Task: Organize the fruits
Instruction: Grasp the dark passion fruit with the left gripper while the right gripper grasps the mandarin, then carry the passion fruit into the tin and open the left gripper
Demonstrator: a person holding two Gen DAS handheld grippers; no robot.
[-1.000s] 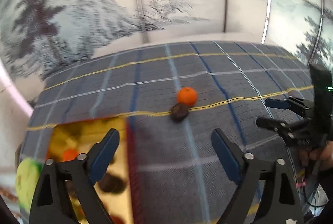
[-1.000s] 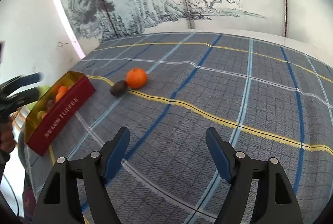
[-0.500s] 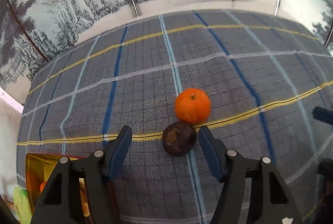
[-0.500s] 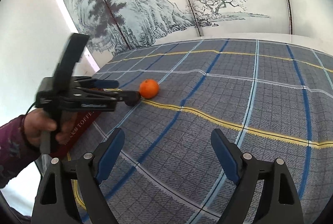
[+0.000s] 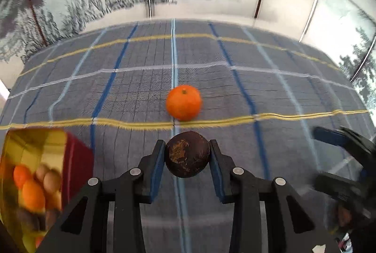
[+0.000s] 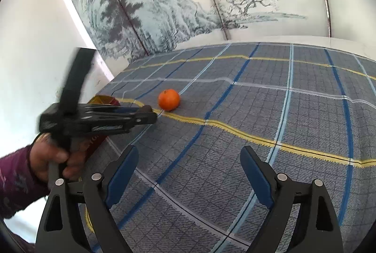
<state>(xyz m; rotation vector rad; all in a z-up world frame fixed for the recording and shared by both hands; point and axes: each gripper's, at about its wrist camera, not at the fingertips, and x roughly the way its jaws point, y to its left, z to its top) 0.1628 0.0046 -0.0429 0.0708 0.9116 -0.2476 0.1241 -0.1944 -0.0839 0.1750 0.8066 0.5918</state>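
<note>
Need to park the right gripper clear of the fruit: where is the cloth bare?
Bare: the checked cloth right of the orange, under the right gripper and out to the painted screen. Crowded: the left, where the left gripper closes on the dark fruit beside the tin.

The left wrist camera looked steeply down, close over the checked cloth [image 5: 145, 88]. The right wrist camera sat farther back, facing leftward across it; both showed the orange [image 5: 183, 102] and each other's gripper.
</note>
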